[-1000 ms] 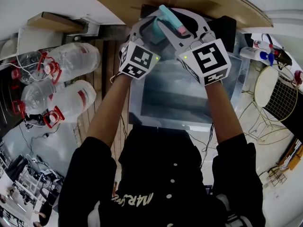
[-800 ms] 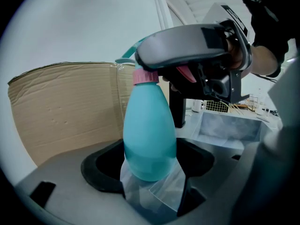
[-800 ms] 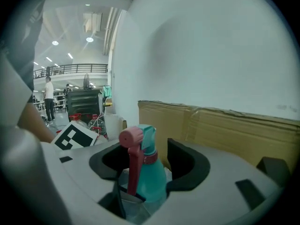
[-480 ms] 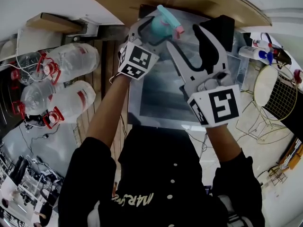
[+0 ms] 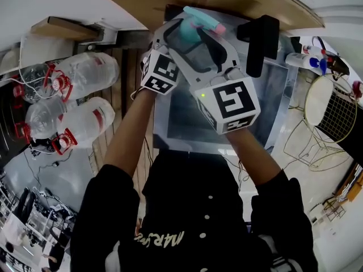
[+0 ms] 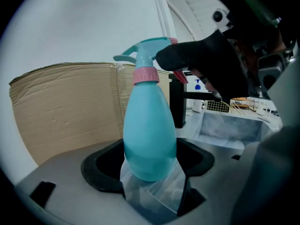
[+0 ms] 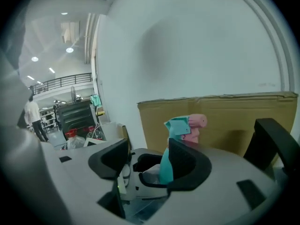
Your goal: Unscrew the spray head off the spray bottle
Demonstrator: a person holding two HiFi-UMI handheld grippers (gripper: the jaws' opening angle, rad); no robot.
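Note:
The teal spray bottle (image 6: 149,125) stands upright with my left gripper (image 6: 150,167) shut on its lower body. Its teal spray head (image 6: 145,55) sits on a pink collar (image 6: 145,75) with a pink nozzle (image 7: 197,121). In the head view the bottle (image 5: 190,30) is at the top centre, with the left gripper (image 5: 182,39) around it. My right gripper (image 7: 149,161) is open; its jaws opened wide and have just been closing a little. One of its black pads (image 6: 206,64) hangs close beside the nozzle. The bottle shows between the jaws, near the right pad (image 7: 187,165), and I see no pad pressing on it.
A cardboard sheet (image 6: 65,107) stands behind the bottle. A black upright block (image 6: 177,104) is at the back of the grey table (image 5: 187,123). Big clear water jugs (image 5: 85,69) lie on the floor at left. A wire stool (image 5: 329,115) and small bottles (image 5: 311,64) are at right.
The right gripper let go of the spray head, drew back with its jaws opening and rolled. It has now come forward and left toward the bottle again. The left gripper stayed still.

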